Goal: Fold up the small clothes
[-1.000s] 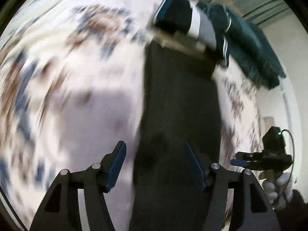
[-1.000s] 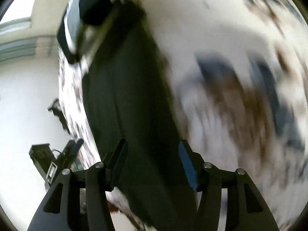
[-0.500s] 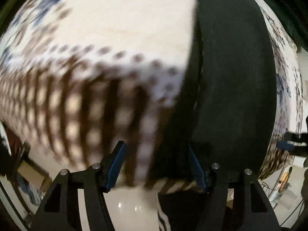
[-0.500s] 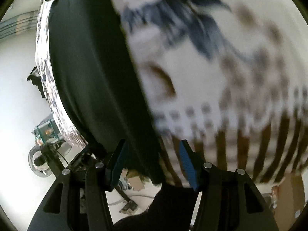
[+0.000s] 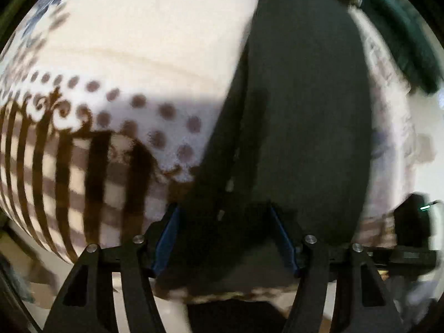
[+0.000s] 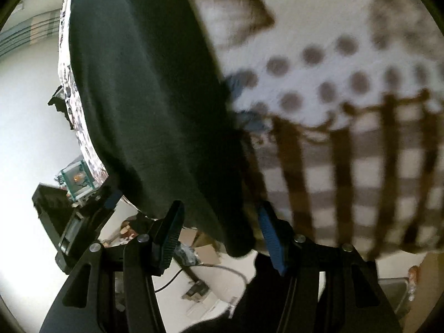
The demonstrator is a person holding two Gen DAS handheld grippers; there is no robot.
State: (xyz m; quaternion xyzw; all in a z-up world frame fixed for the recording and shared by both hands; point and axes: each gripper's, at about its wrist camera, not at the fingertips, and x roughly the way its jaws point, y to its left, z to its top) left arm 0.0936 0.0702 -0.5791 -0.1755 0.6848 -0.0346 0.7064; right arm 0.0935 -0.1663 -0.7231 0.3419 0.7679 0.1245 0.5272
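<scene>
A long dark garment lies flat on a cream cloth with brown dots and stripes. Its near end reaches the table edge. My left gripper hovers open over that near end, and the pads do not press the fabric. In the right wrist view the same garment runs up the left half. Its near corner hangs between the fingers of my right gripper, which is also open. Each gripper shows in the other's view: the right one and the left one.
A dark green heap of cloth lies at the far right of the table. Past the table's near edge I see pale floor with cardboard boxes and cables. The patterned cloth hangs over that edge.
Both grippers have travelled back along the dark garment from its middle to its near end at the table edge. The folded blue, white and black item at the far end has left view.
</scene>
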